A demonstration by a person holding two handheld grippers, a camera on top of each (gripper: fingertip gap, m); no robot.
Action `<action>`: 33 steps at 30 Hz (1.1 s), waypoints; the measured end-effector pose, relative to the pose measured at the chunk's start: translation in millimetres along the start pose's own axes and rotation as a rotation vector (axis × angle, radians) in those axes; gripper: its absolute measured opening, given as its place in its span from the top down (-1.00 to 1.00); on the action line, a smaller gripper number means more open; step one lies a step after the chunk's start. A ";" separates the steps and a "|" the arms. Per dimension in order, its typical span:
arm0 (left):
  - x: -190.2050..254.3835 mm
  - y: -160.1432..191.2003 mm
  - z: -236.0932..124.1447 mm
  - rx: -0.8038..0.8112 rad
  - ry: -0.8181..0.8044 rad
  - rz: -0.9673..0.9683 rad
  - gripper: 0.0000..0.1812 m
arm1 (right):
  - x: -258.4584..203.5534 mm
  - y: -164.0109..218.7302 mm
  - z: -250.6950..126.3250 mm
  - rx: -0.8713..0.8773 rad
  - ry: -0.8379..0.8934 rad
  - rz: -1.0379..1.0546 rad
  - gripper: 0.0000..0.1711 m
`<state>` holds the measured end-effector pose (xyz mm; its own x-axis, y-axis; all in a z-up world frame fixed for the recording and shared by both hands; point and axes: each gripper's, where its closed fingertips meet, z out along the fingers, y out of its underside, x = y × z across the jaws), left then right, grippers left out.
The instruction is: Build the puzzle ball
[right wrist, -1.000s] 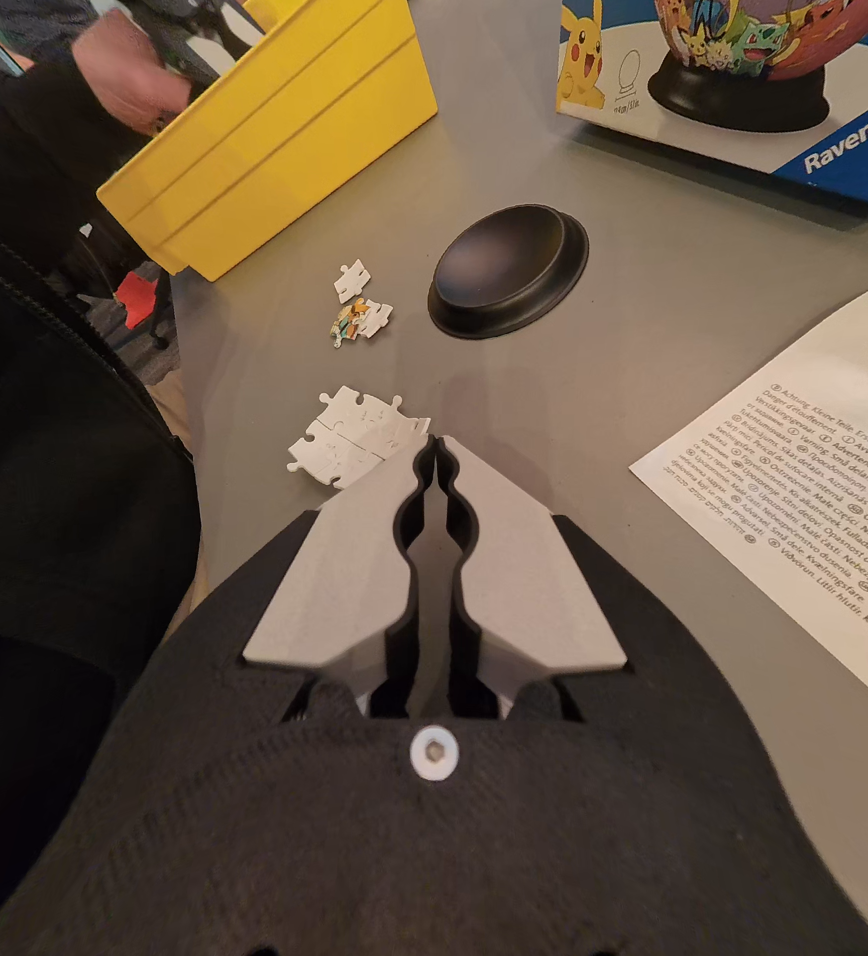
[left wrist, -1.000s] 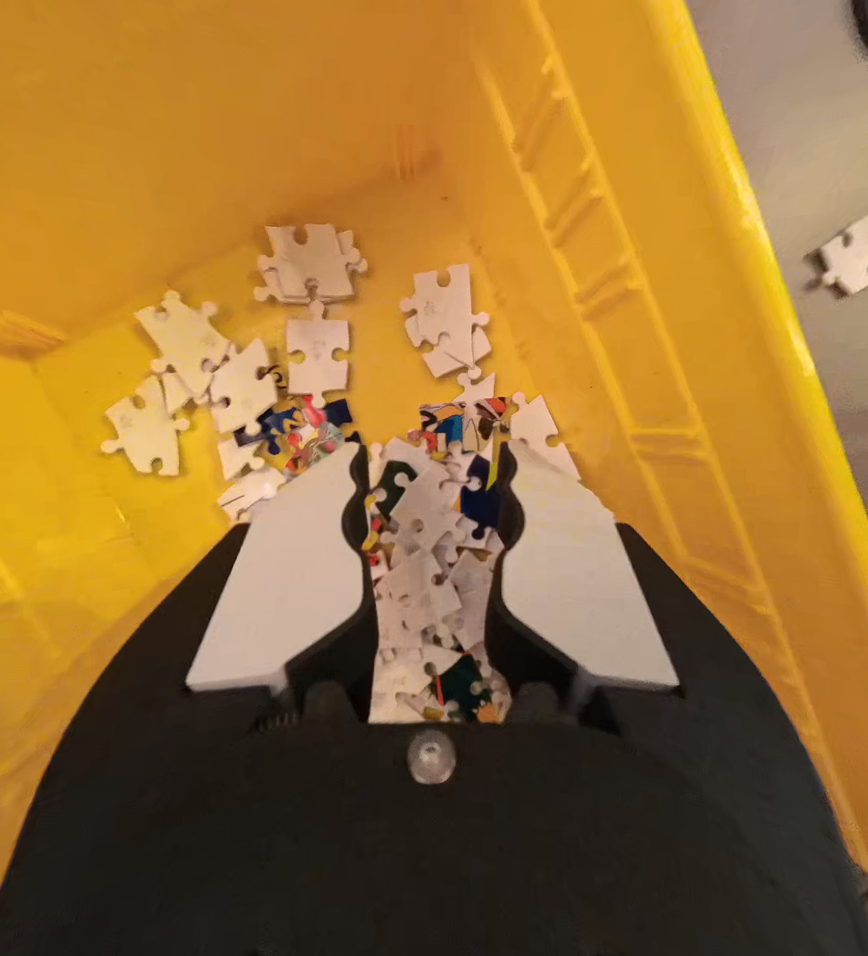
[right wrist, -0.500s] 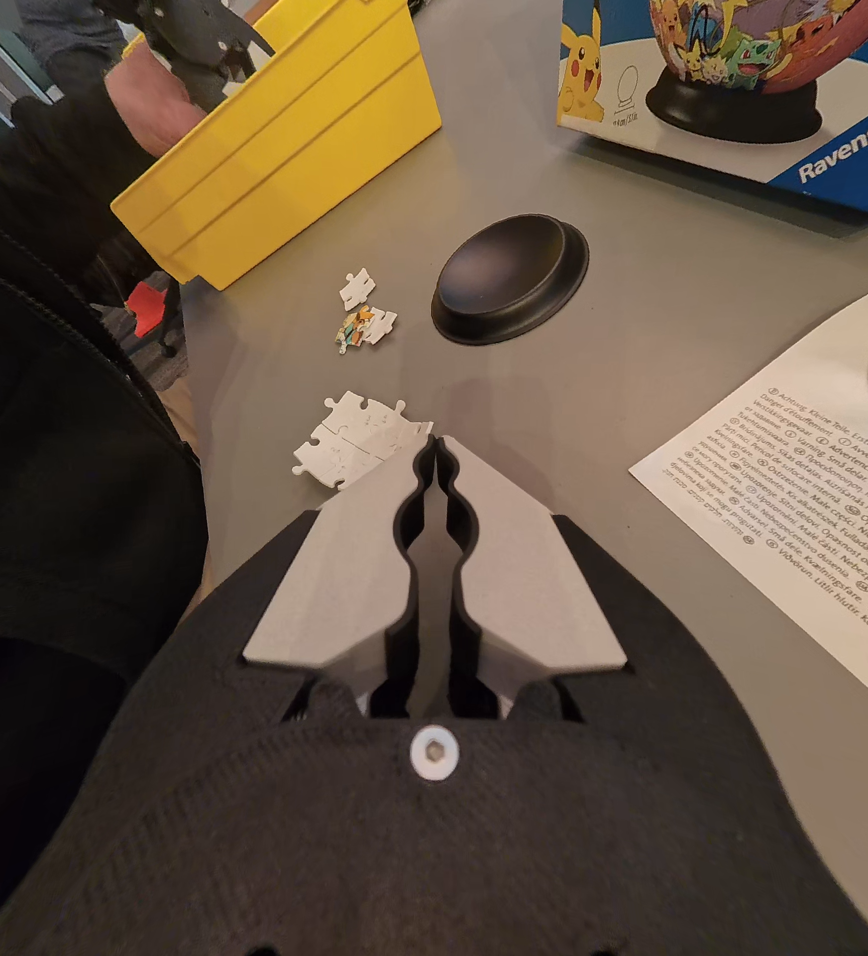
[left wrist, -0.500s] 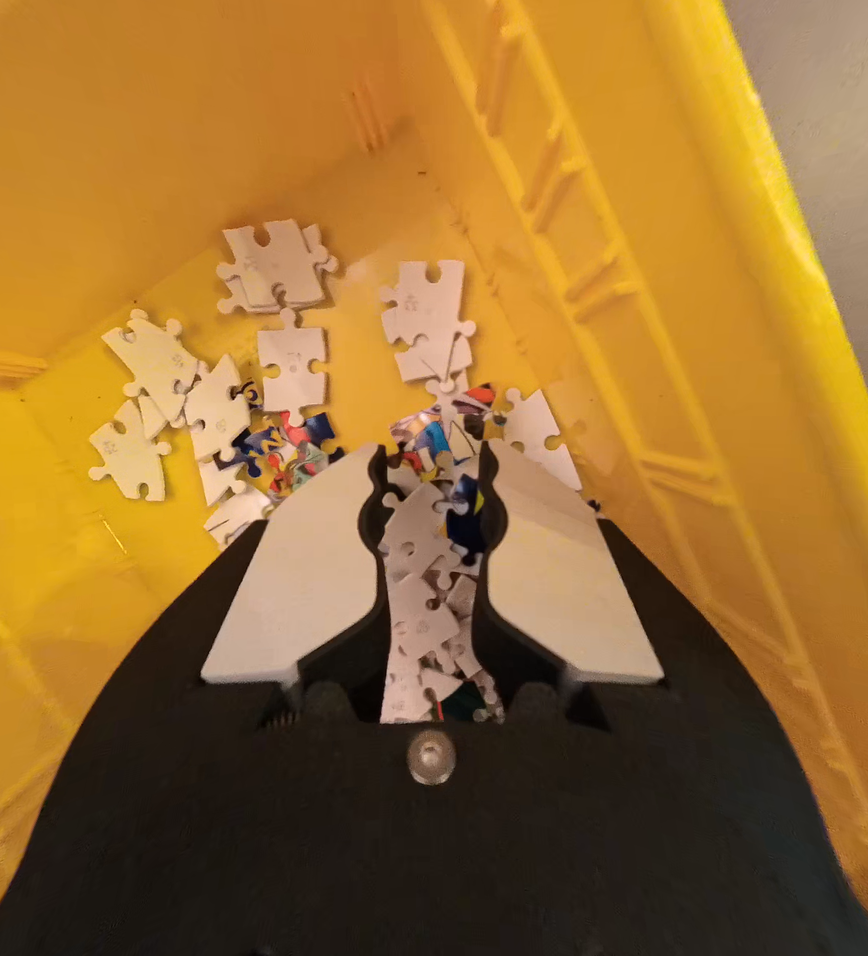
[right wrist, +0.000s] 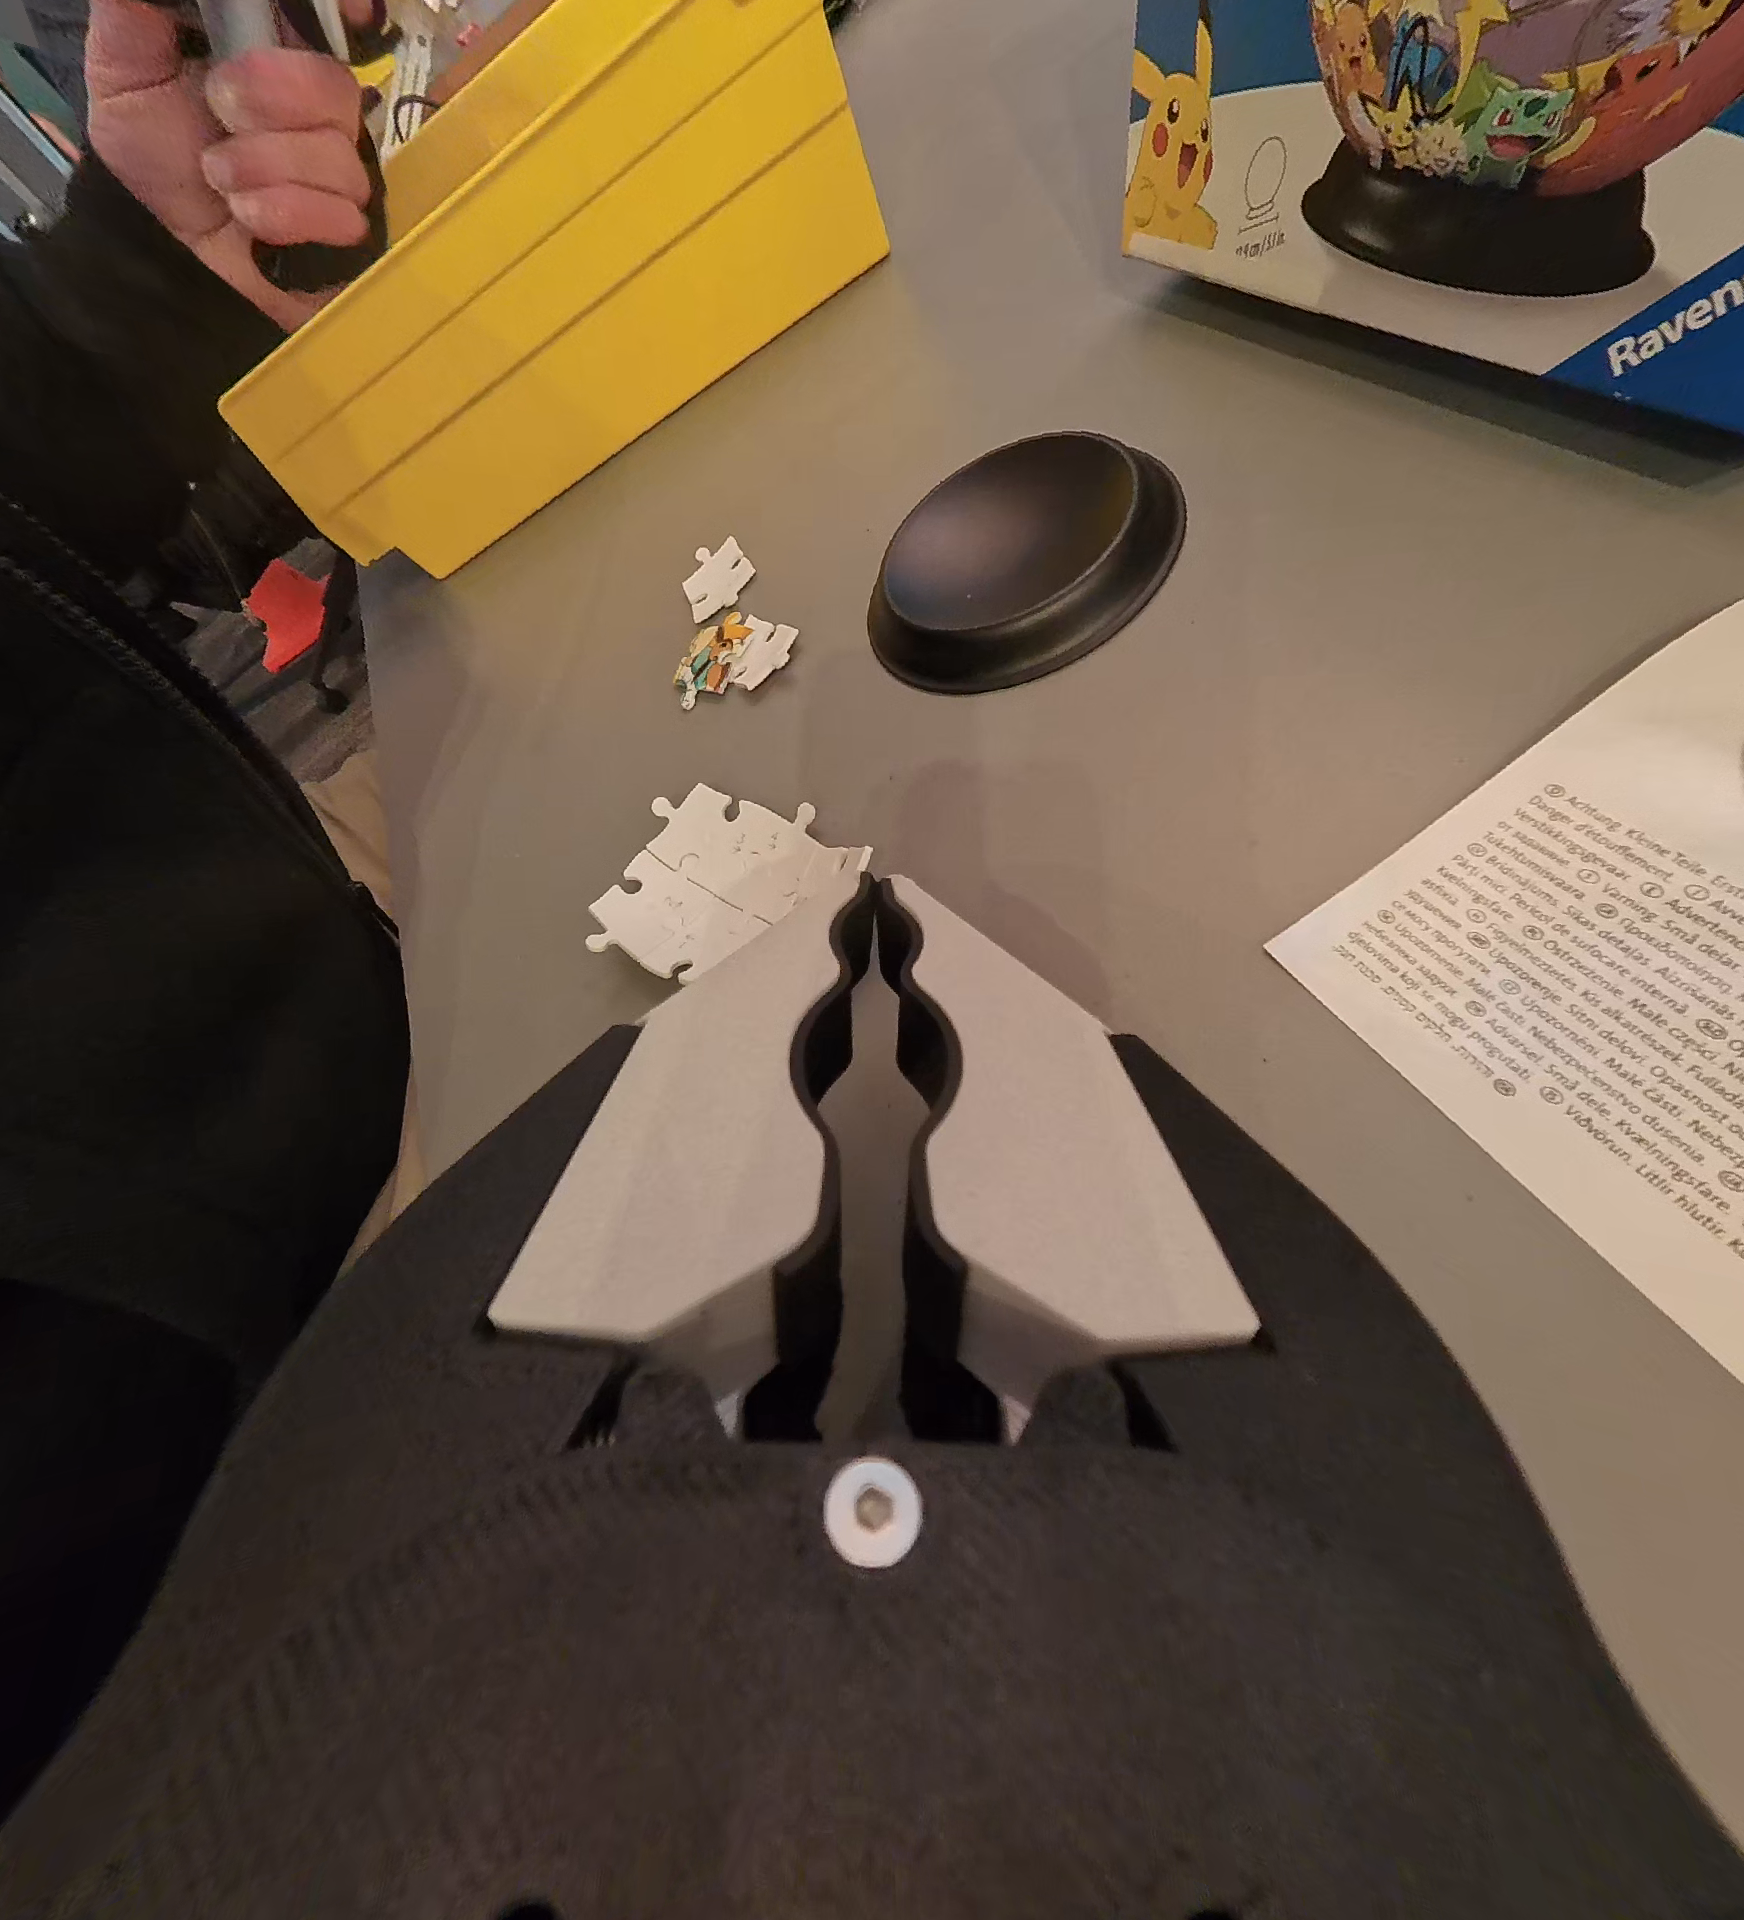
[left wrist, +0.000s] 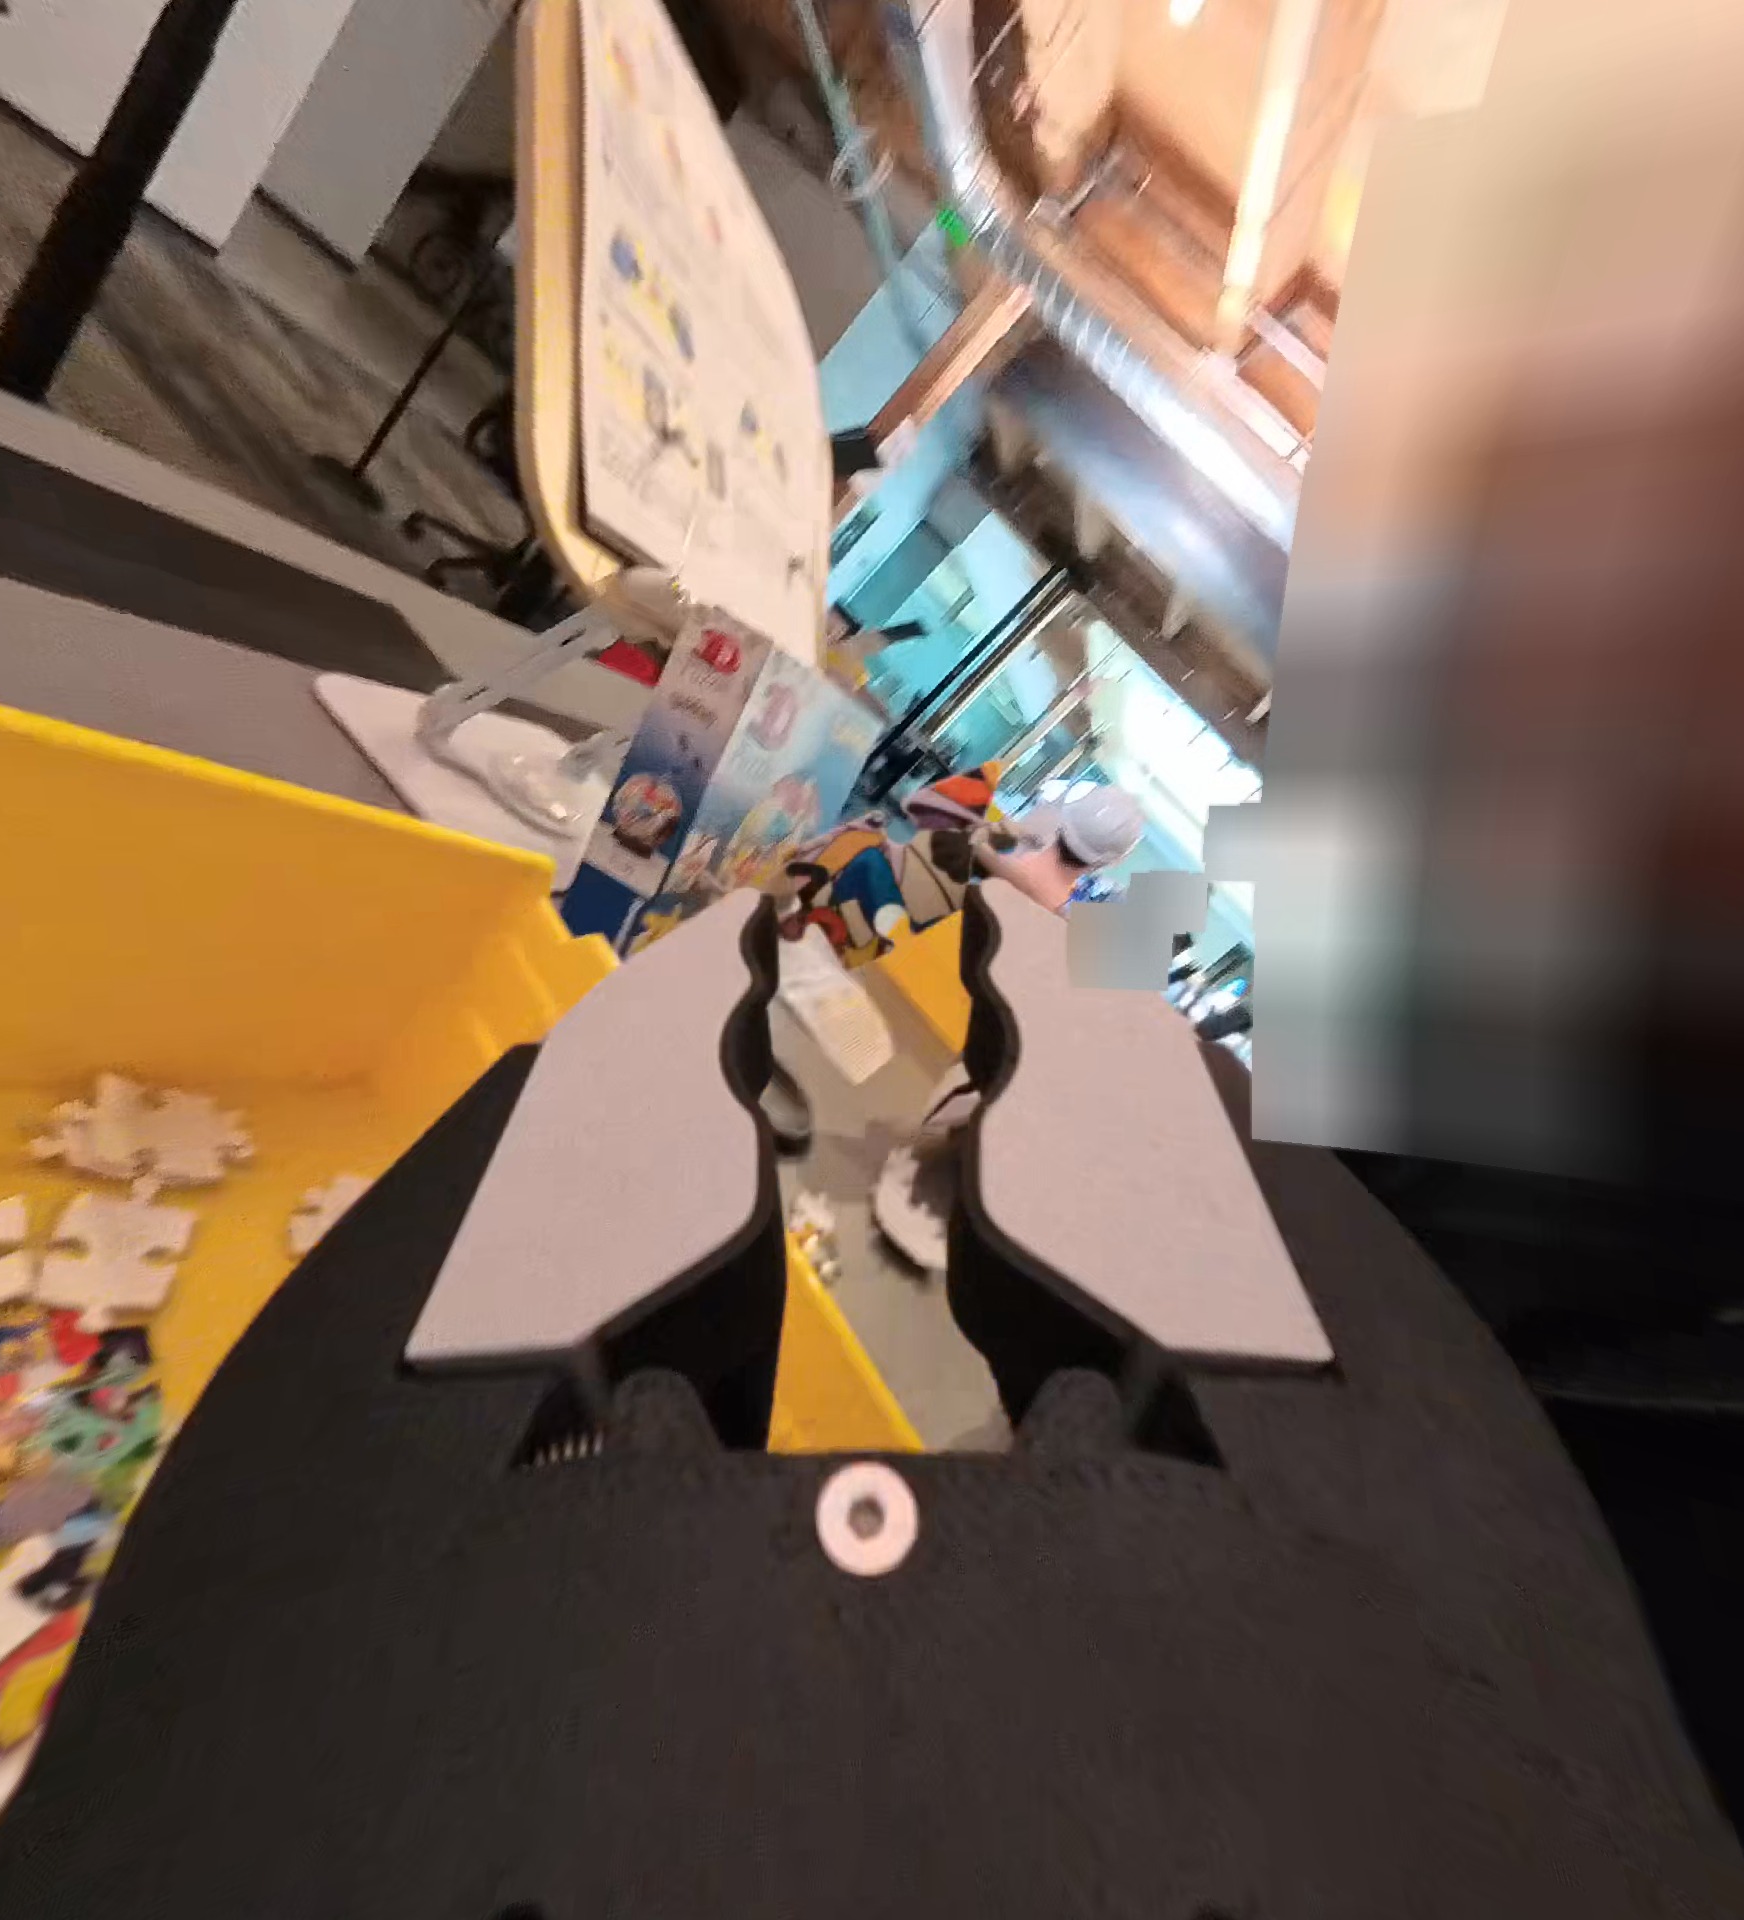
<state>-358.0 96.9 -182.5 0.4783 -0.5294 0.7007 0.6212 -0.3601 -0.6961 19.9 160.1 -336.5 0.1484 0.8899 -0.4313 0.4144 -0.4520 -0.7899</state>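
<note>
Closed right gripper (right wrist: 873, 896) beside joined white pieces (right wrist: 717, 883)

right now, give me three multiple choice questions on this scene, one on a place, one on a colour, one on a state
1. Where does the black stand sit?
A. on the grey table
B. inside the bin
C. on the paper sheet

2. What colour is the bin?
A. blue
B. yellow
C. green

3. What is the left gripper doing?
A. open and empty
B. shut on a sheet
C. shut on a printed puzzle piece

Answers:
1 A, the stand rests on bare table between the bin and the puzzle box.
2 B, its walls are yellow in both views.
3 C, the piece sits pinched between the fingers' tips, raised above the bin.
</note>
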 end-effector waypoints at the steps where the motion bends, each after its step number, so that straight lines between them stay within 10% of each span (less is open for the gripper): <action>1: 5.4 -5.6 -4.5 0.056 0.051 -0.038 0.63 | -0.1 -0.2 -0.2 0.002 -0.001 0.000 1.00; 11: 28.0 -16.5 -22.3 0.164 0.183 -0.068 0.64 | -0.9 -1.3 -1.4 0.011 -0.009 0.001 1.00; 22: -85.0 70.4 -98.0 -0.695 -0.927 0.301 0.63 | -0.2 -0.9 -1.0 0.008 -0.008 0.006 1.00; 33: -99.9 91.4 -122.0 -0.902 -1.079 0.340 0.51 | 2.3 3.4 2.8 -0.028 0.005 0.017 1.00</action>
<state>-424.7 23.2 -335.3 0.9997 -0.0064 -0.0249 -0.0164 -0.9056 -0.4238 19.1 160.5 -341.4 0.1595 0.8826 -0.4423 0.4366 -0.4649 -0.7702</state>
